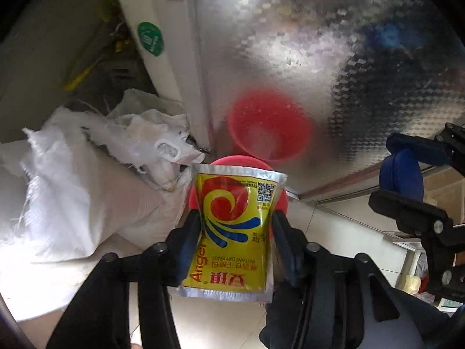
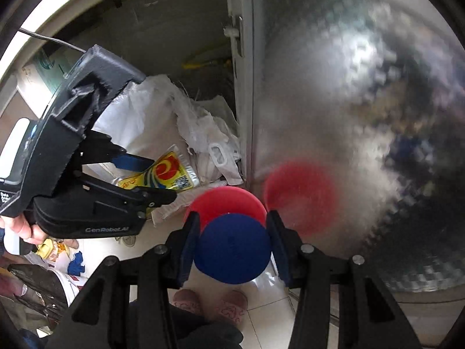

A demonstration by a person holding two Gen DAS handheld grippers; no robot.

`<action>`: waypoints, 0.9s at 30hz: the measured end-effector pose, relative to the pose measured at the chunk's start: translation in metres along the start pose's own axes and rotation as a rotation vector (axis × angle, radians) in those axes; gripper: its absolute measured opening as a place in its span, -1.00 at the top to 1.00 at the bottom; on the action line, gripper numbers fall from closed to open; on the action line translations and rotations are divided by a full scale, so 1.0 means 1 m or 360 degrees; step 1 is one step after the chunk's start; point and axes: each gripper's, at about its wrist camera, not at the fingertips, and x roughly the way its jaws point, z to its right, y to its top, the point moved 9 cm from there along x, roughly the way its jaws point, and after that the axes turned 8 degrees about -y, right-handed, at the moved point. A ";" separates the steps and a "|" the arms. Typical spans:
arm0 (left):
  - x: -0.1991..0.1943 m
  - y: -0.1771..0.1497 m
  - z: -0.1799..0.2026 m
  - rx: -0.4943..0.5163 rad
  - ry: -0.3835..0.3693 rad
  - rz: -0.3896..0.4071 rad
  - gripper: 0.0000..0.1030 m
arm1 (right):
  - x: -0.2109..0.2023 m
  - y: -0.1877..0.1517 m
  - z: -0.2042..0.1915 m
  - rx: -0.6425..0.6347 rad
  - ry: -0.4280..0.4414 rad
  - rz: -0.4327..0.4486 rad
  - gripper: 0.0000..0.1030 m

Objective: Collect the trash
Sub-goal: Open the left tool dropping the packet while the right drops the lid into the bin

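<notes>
The yellow foil yeast sachet with a red and blue swirl [image 1: 232, 232] sits squarely between the jaws of the left gripper [image 1: 236, 226], which are closed on its two side edges so that the packet pinches in at its waist. Its silver-sealed top edge stands out past the fingertips, and behind that edge shows the rim of a red plastic bin [image 1: 203, 200]. In the right wrist view the same sachet [image 2: 167, 176] hangs in the left gripper [image 2: 159, 179] just above and to the left of the red bin [image 2: 226, 203].

The right gripper [image 2: 234, 244] has a round blue plastic lid [image 2: 232, 251] between its jaws, which press against the lid's opposite edges; the lid faces the camera flat-on and hangs directly over the bin's mouth. From the left wrist view the right gripper [image 1: 407, 177] enters from the right edge with the blue lid [image 1: 402, 174] seen nearly edge-on.

The person's left hand [image 2: 26, 229] wraps the left gripper's handle, which is tilted so its fingers point right and slightly down toward the bin. The bin stands on a pale tiled floor [image 2: 264, 317] against a patterned, shiny metal door panel [image 1: 290, 43], beside a heap of white woven sacks [image 1: 87, 180].
</notes>
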 end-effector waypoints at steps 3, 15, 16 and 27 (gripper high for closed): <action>0.011 0.004 0.000 0.0007 0.0003 0.0011 -0.56 | 0.006 -0.007 0.003 -0.0005 -0.0016 -0.0009 0.15; 0.004 -0.014 -0.013 -0.0086 0.0073 -0.0005 -0.72 | 0.010 -0.010 0.001 0.0002 0.0034 -0.0060 0.15; 0.001 -0.017 -0.014 -0.0101 0.0073 -0.0001 -0.71 | 0.013 -0.010 -0.001 -0.0009 0.0044 -0.0063 0.15; -0.019 -0.059 -0.036 -0.0213 0.0191 0.0025 -0.96 | 0.034 0.004 -0.038 -0.0185 0.0154 -0.0032 0.15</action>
